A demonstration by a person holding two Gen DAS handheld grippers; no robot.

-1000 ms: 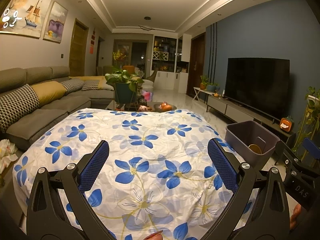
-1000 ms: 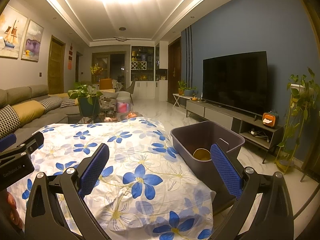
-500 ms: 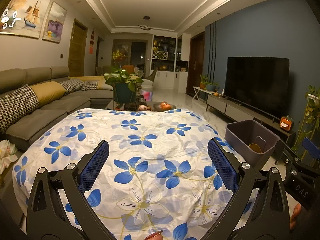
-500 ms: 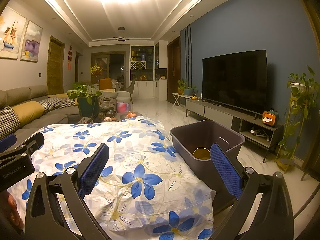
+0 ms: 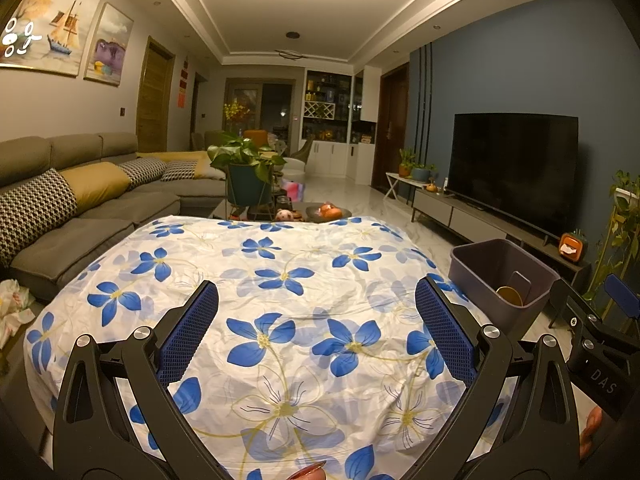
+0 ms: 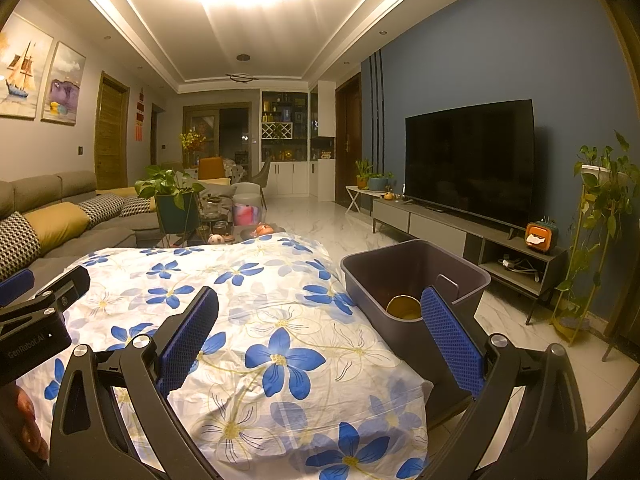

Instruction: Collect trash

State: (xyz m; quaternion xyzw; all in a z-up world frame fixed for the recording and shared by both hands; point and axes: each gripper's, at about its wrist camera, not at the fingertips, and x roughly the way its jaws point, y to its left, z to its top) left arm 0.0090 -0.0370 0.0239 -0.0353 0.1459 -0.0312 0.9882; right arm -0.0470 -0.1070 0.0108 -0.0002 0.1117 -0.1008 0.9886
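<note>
Trash that could be made out lay inside the dark grey plastic bin [image 6: 416, 276]: a round yellowish-brown piece [image 6: 404, 307] rested on the bottom near the right wall. Its exact kind could not be told. The bin stood just beside the right edge of the table, touching or nearly touching the hanging cloth. That table was covered by a white tablecloth with blue flowers [image 5: 280, 280], rumpled and bare of loose litter on the part in view. On the floor off the table's left edge, in front of the grey sofa [image 5: 80, 216], sat a crumpled pale wad of paper or cloth [image 5: 14, 306].

The left gripper [image 5: 316, 300] hovered above the near middle of the cloth, its blue-padded jaws spread wide and holding nothing. The right gripper [image 6: 320, 308] hung over the table's right side, likewise spread wide and empty, with its right finger [image 6: 448, 332] in front of the bin's near wall.

Beyond the far end of the table stood a potted plant [image 5: 248, 172] and a low table with small items. A large dark television [image 6: 468, 160] sat on a long console against the blue wall.
</note>
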